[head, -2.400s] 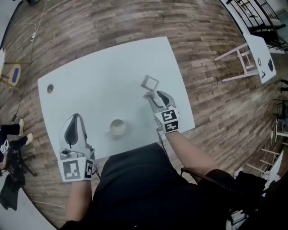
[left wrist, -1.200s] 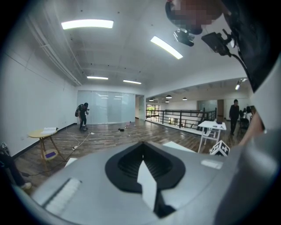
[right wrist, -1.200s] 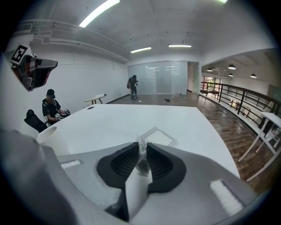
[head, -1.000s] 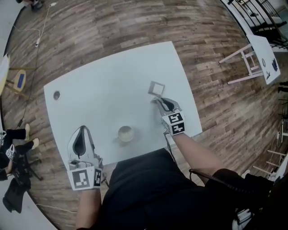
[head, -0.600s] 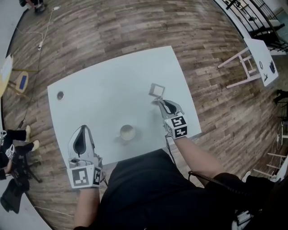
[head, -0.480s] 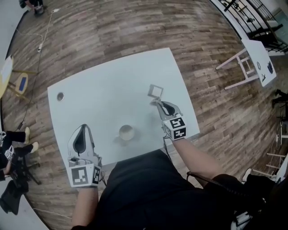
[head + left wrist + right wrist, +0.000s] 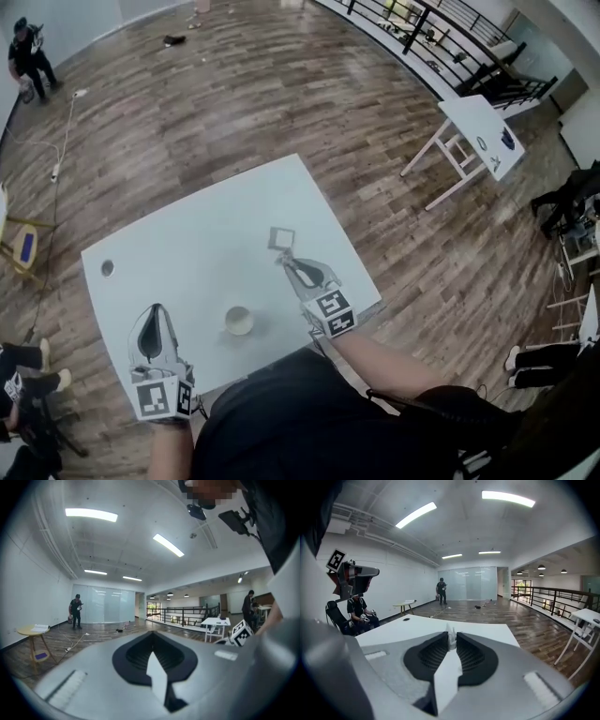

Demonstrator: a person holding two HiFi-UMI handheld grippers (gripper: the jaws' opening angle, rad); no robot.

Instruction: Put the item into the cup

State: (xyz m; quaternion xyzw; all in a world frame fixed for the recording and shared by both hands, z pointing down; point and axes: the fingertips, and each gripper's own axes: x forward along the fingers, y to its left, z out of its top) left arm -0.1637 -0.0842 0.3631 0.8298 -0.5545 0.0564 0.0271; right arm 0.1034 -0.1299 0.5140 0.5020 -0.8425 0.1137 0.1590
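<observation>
In the head view a small pale cup [image 7: 239, 321] stands on the white table [image 7: 187, 244] near its front edge. My right gripper [image 7: 284, 259] lies to the cup's right. In the right gripper view its jaws [image 7: 450, 637] are shut on a small crumpled white piece [image 7: 450, 641]. A pale square item [image 7: 281, 238] lies on the table just beyond the fingertips; whether it joins the held piece I cannot tell. My left gripper [image 7: 153, 309] rests at the table's front left, left of the cup. Its jaws [image 7: 151, 648] are shut with nothing between them.
A dark round hole [image 7: 107, 268] marks the table's left side. Wooden floor surrounds the table. A second white table [image 7: 478, 122] stands far right, and a small yellow side table [image 7: 19, 246] at the left. A person sits to the left [image 7: 358, 613].
The head view has tilted up and takes in more floor and room. Both grippers, the cup and the square item keep their places on the table.
</observation>
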